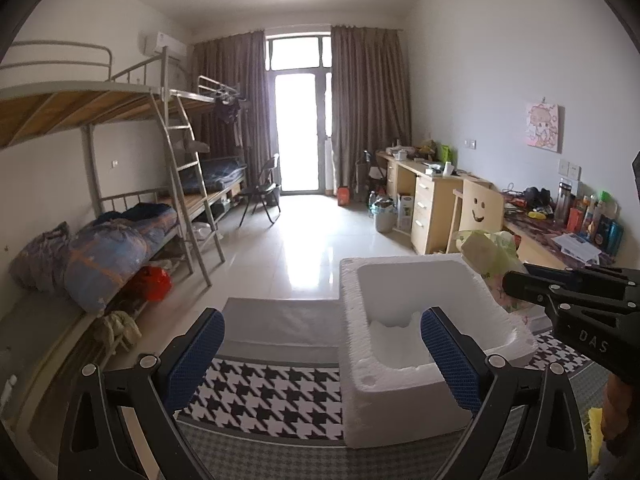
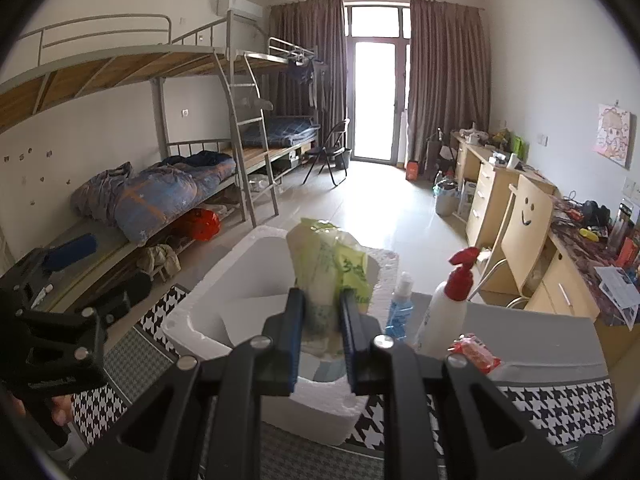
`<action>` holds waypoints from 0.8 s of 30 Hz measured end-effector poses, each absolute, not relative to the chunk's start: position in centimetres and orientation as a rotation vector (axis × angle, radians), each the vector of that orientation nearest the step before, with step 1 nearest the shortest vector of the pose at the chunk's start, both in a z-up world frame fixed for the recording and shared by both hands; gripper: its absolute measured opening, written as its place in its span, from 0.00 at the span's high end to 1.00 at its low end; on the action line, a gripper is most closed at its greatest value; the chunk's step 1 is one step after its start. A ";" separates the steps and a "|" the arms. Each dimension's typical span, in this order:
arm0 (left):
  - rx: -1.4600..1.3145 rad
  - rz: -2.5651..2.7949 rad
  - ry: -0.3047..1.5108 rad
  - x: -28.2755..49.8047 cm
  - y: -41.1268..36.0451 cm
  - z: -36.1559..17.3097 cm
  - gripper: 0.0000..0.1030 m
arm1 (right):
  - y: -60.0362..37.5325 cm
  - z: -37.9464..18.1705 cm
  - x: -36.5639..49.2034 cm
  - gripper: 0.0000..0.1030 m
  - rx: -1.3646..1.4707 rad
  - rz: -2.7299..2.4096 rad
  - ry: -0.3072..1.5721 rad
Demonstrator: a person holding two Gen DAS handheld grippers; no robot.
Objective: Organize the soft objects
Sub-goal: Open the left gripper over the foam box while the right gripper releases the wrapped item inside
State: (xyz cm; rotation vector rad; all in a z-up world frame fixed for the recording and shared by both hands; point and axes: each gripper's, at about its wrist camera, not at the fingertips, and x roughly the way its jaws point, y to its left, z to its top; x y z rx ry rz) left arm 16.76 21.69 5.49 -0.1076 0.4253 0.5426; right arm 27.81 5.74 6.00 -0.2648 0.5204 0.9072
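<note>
A white foam box (image 1: 400, 364) stands on a houndstooth cloth (image 1: 272, 392); it also shows in the right wrist view (image 2: 208, 316). My right gripper (image 2: 322, 336) is shut on a soft green-and-white plastic pack (image 2: 328, 264) and holds it over the box's near rim. In the left wrist view the pack (image 1: 486, 252) shows beyond the box, with the right gripper's body (image 1: 576, 296) at the right. My left gripper (image 1: 324, 360) is open and empty, its right pad (image 1: 448, 356) in front of the box's near wall.
A white spray bottle with a red trigger (image 2: 444, 312), a blue bottle (image 2: 400, 312) and a red packet (image 2: 476, 352) stand right of the box. Bunk beds (image 1: 120, 200) run along the left wall, desks (image 1: 432, 200) and a chair (image 2: 524, 224) along the right.
</note>
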 end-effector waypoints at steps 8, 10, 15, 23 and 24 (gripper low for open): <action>-0.121 0.546 0.422 15.8 22.0 5.1 0.04 | 6.9 5.5 28.1 0.79 -0.279 0.918 0.541; -0.130 0.547 0.423 15.6 22.1 5.0 0.04 | 7.2 5.4 28.5 0.79 -0.281 0.921 0.551; -0.137 0.550 0.424 15.2 22.3 4.9 0.04 | 7.5 4.8 29.9 0.76 -0.263 0.929 0.594; -0.134 0.547 0.428 15.0 22.4 5.0 0.04 | 7.5 5.0 29.1 0.28 -0.295 0.921 0.580; -0.133 0.544 0.428 14.9 22.3 5.0 0.04 | 7.4 5.1 28.9 0.28 -0.294 0.925 0.574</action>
